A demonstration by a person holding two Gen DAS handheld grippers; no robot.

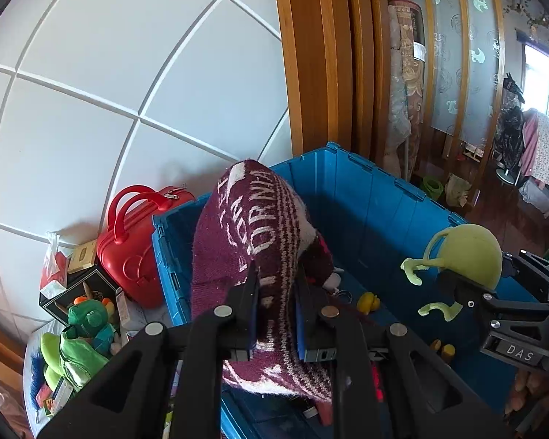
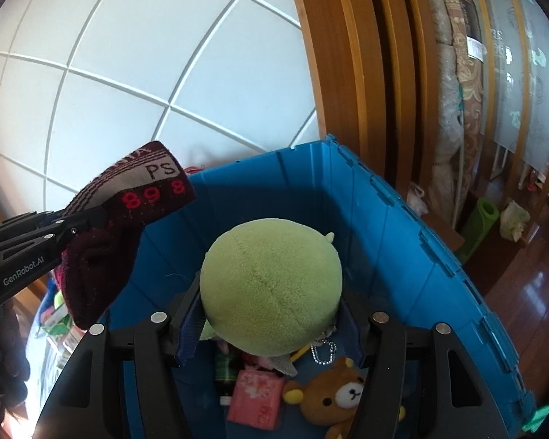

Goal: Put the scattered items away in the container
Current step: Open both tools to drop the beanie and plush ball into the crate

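Clamping a maroon knit scarf [image 1: 252, 241] in the left gripper [image 1: 276, 285], gripping a green plush ball [image 2: 271, 285] in the right gripper [image 2: 271, 314], both hanging over the blue crate [image 2: 402, 226]; apparently still clear of the toys inside.

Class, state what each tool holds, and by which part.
Left tool: maroon knitted garment, pinched by a fold. Right tool: green plush toy, gripped across its round body.

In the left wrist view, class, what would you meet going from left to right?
Green plush dinosaur → red hard-shell suitcase → maroon knitted sweater → small yellow rubber duck → round lime-green plush monster.
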